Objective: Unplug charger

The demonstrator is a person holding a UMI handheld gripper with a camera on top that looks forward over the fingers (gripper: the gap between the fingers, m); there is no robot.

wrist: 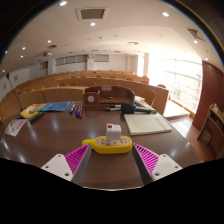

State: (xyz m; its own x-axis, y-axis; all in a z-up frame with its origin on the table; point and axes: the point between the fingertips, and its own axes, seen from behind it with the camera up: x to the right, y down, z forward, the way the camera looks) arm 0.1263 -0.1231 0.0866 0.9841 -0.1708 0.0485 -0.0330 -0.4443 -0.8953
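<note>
A yellow power strip (107, 146) lies crosswise on the brown table (60, 135). A white charger (113, 130) stands plugged into its top, near the middle. My gripper (111, 151) is open, with the pink pads (76, 158) spread wide on either side. The strip lies between the fingertips at their far ends and rests on the table. I cannot tell whether the tips touch the strip's ends. The charger stands just above and beyond the fingertips, and nothing grips it.
A white sheet or board (147, 123) lies beyond the strip to the right. A dark box (108, 98) stands further back in the middle. A blue and yellow item (50, 106) and papers (15, 127) lie to the left. Bright windows are at the right.
</note>
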